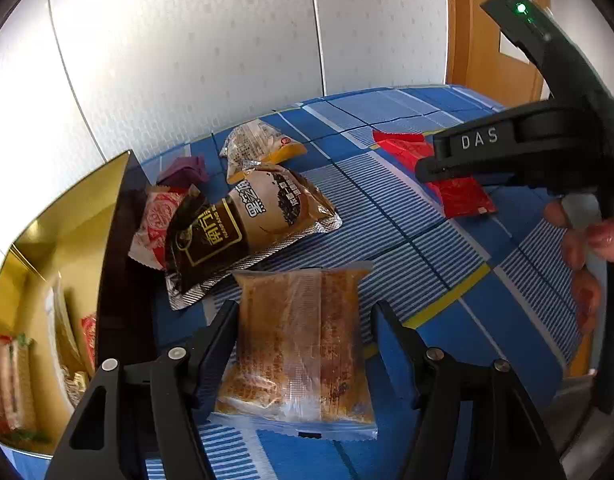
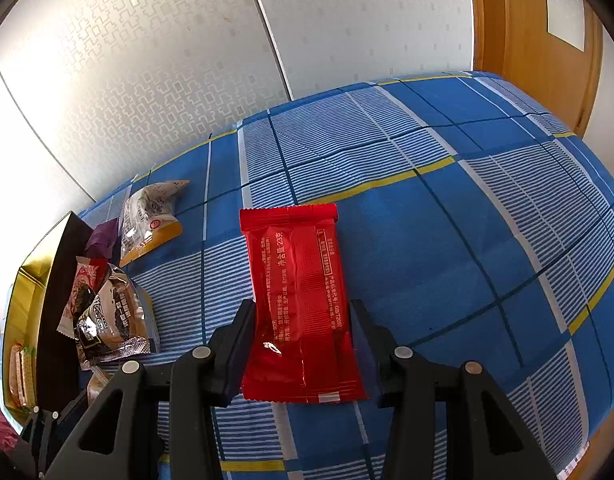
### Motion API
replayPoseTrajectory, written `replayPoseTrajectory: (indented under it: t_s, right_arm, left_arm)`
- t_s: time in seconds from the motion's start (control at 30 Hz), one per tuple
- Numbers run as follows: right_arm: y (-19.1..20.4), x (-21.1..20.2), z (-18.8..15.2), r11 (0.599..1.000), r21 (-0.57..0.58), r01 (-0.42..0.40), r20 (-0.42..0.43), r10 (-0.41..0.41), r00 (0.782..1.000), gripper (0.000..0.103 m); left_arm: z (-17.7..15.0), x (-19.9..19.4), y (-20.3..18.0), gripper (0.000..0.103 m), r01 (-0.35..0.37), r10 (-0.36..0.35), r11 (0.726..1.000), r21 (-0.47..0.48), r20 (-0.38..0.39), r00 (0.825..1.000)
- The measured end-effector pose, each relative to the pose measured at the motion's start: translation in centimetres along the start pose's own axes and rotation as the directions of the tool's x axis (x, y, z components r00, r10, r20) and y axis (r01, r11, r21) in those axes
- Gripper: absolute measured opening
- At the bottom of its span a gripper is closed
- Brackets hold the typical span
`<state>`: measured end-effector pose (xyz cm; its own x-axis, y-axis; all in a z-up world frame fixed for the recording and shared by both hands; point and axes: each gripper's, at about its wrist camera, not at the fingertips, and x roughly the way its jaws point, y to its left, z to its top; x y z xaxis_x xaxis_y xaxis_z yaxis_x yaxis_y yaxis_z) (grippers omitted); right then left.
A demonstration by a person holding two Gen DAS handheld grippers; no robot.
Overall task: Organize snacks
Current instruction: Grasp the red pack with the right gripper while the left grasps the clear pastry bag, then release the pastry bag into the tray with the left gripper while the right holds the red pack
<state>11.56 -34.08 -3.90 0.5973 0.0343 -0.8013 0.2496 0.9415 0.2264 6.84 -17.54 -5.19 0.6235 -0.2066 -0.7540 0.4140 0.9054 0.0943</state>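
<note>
A blue checked bed cover (image 2: 447, 248) carries everything. At far left stands a black box with a gold lining (image 1: 67, 216); only the left wrist view shows snacks inside it. Beside it lies a brown foil packet (image 1: 243, 224) printed with Chinese characters. The left hand-held gripper (image 1: 305, 340) stands open around a clear-wrapped cake (image 1: 303, 344). The right hand-held gripper (image 2: 303, 334), marked "DAS" in the left view, straddles a red packet (image 2: 299, 300), open; "23" is readable.

Gold box (image 1: 67, 216) contents partly cut off, indistinct.
</note>
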Motion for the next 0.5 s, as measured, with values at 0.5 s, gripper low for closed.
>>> replayPoseTrajectory:
  t_s: [0.5]
  right_arm:
    - [0.41, -0.09, -0.2, 0.999, -0.031, 0.016, 0.009, -0.016, 1.0, 0.047]
  left_arm:
    - [-0.08, 0.31, 0.03, 0.065, 0.043, -0.042, 0.998, -0.054, 0.013, 0.999]
